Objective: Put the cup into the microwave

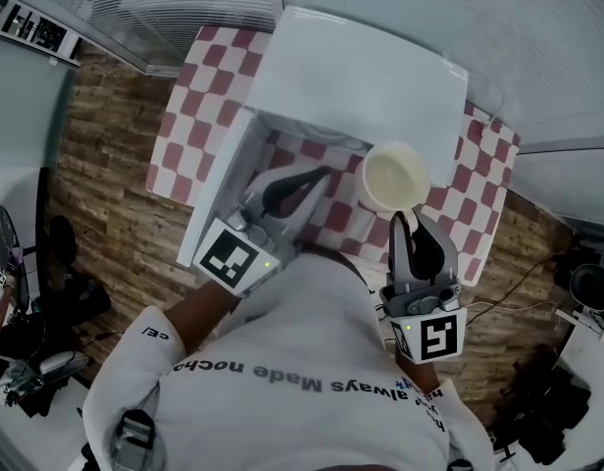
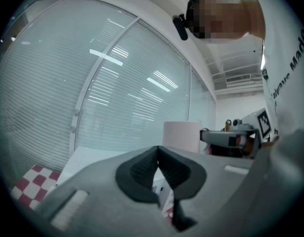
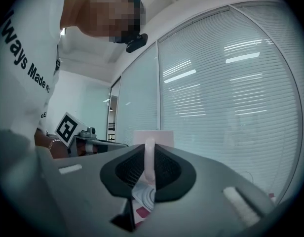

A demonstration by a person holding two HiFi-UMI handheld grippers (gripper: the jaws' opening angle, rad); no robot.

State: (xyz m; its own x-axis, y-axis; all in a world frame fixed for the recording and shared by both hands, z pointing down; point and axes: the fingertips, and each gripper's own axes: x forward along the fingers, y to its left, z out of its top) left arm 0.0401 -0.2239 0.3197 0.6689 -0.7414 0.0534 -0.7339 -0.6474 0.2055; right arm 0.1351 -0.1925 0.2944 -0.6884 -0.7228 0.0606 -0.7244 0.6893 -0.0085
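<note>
A cream cup (image 1: 395, 177) hangs in front of the white microwave (image 1: 351, 77), just right of its opening. My right gripper (image 1: 401, 221) is shut on the cup's handle (image 3: 149, 158), which stands upright between the dark pads in the right gripper view. The microwave door (image 1: 219, 189) is swung open to the left. My left gripper (image 1: 320, 174) is shut and holds nothing; it sits in front of the opening, just right of the door. From the left gripper view the cup (image 2: 181, 135) shows beyond the shut jaws.
The microwave stands on a red-and-white checkered cloth (image 1: 179, 126) over a table with wooden floor (image 1: 106, 214) around it. Glass walls with blinds (image 2: 93, 83) rise behind. Cables and dark gear (image 1: 577, 292) lie at the right.
</note>
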